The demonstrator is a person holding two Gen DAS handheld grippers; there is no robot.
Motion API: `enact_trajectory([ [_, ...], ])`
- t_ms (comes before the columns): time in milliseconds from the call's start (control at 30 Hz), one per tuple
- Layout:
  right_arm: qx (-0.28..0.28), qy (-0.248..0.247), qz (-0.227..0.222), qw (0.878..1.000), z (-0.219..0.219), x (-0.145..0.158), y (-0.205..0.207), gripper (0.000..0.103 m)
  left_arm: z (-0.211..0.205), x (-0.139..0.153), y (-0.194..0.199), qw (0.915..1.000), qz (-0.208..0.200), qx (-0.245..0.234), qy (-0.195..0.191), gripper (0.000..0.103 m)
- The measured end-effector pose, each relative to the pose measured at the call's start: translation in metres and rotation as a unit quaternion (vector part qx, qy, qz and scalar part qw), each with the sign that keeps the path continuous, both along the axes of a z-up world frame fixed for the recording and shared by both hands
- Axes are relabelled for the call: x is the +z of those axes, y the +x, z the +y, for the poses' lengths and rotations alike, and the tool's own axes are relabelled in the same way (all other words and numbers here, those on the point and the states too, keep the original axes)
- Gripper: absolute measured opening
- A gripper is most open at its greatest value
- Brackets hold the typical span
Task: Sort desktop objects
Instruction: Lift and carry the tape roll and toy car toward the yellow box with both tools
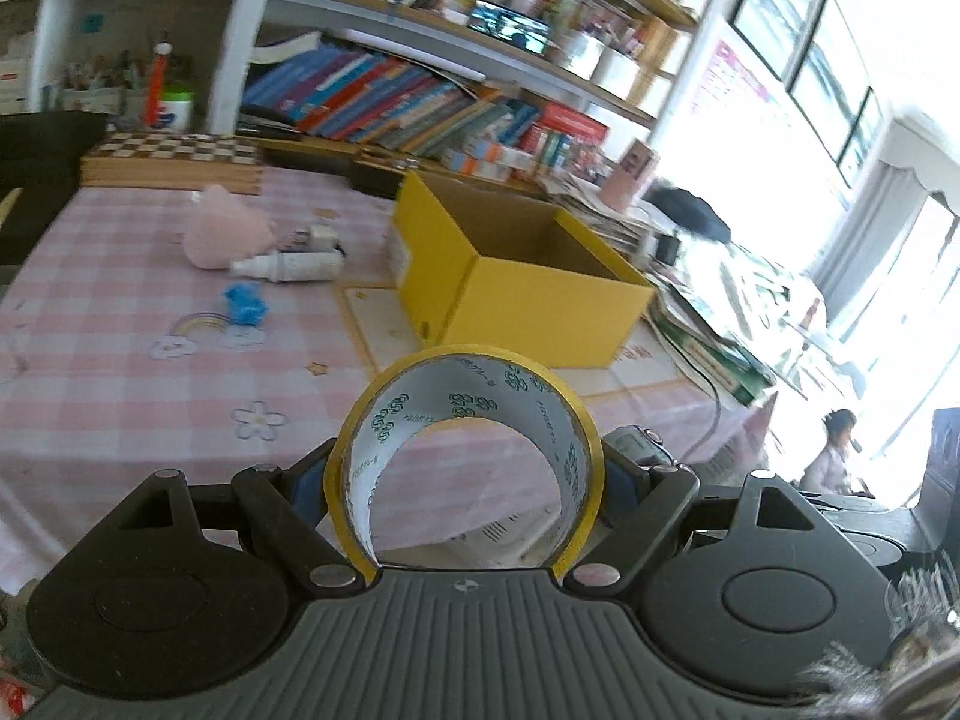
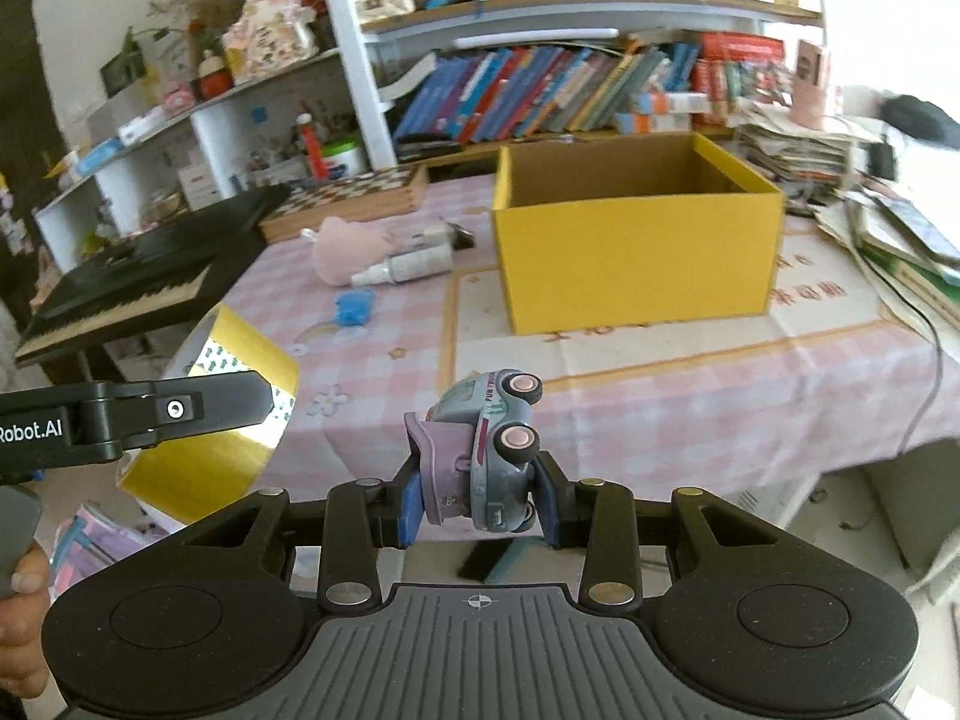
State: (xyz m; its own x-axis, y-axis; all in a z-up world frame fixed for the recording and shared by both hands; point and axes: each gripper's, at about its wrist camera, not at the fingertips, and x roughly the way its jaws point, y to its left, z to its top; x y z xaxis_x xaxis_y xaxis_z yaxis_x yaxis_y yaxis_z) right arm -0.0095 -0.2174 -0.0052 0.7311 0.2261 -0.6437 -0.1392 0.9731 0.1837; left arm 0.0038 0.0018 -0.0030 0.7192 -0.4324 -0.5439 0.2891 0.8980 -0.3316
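Note:
My left gripper is shut on a yellow tape roll, held above the near table edge; the roll also shows in the right wrist view at the left. My right gripper is shut on a grey and purple toy car, held on its side in front of the table. An open yellow cardboard box stands on the pink checked tablecloth; it also shows in the right wrist view, beyond both grippers. A pink plush toy, a white bottle and a small blue object lie left of the box.
A wooden chessboard lies at the far table edge. A black keyboard stands left of the table. Stacks of papers and books crowd the right side. Bookshelves rise behind. A cable hangs over the right edge.

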Motion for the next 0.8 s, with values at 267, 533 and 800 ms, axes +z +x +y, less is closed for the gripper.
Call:
enact_trajectory([
  [267,-0.032,-0.005,0.003,0.999,-0.014,0.003,-0.009,0.036,-0.018,0.000,0.005,0.9992,-0.002,-0.039,-0.005,0.083],
  [533,-0.051,-0.008,0.002,0.999,-0.028,0.004,-0.008,0.036,-0.035,0.001,0.013,0.9979,-0.003,-0.065,-0.007,0.082],
  [800,-0.063,-0.006,0.005,0.998,-0.043,0.002,0.001,0.037,-0.053,0.001,0.027,0.9969,0.002,-0.078,-0.002,0.083],
])
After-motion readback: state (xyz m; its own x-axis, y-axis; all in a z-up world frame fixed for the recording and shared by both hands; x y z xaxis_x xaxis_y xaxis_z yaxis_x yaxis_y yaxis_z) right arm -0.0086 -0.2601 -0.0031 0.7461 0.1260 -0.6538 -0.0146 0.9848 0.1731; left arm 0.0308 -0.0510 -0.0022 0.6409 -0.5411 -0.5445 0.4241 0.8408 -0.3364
